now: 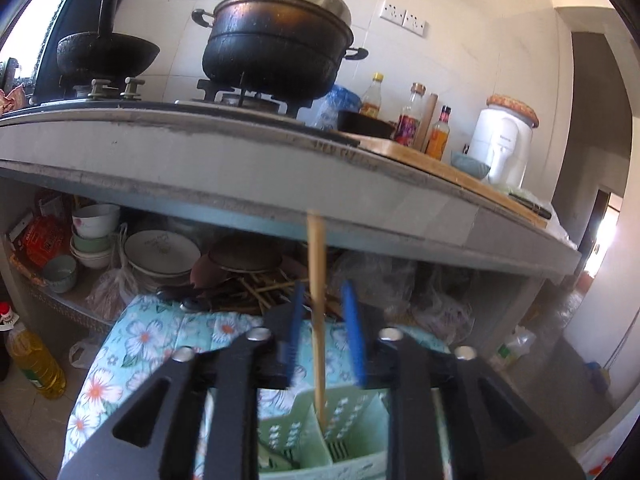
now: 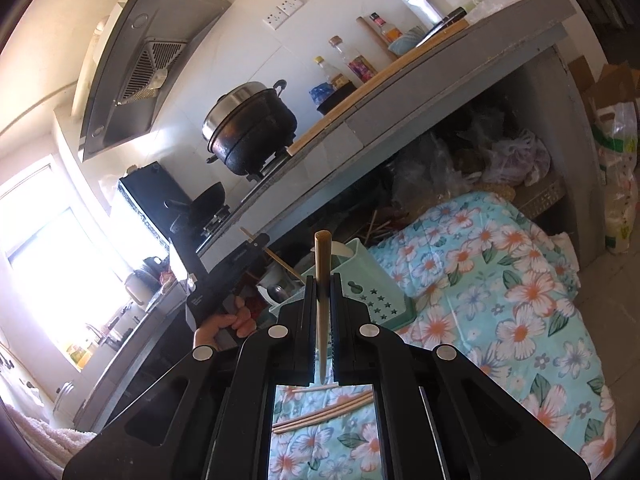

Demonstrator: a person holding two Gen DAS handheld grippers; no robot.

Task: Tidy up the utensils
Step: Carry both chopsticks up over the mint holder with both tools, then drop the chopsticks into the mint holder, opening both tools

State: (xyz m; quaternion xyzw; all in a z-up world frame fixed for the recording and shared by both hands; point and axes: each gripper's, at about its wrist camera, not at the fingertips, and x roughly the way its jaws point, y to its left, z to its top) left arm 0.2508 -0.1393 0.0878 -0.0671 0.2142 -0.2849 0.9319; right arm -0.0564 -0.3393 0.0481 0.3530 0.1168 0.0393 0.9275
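In the left wrist view a wooden chopstick [image 1: 316, 264] stands upright, its lower end inside a green perforated utensil holder [image 1: 352, 428] that also holds forks [image 1: 340, 448]. My left gripper [image 1: 323, 286] is open around the chopstick, and its blue pads [image 1: 352, 320] do not press on it. My right gripper [image 2: 323, 280] is shut on another chopstick [image 2: 322, 256], held upright in front of the green holder [image 2: 372, 288]. A few more chopsticks [image 2: 320, 410] lie on the floral cloth [image 2: 480, 280] below the right gripper. A hand [image 2: 228, 328] holds the left gripper's body at the left.
A grey counter [image 1: 240, 160] overhangs close ahead, carrying a black pot [image 1: 276, 48], a wok [image 1: 104, 52], bottles [image 1: 412, 120] and a white appliance [image 1: 504, 144]. Bowls [image 1: 96, 232] and loose chopsticks [image 1: 264, 292] crowd the shelf beneath. An oil bottle [image 1: 36, 364] stands on the floor at the left.
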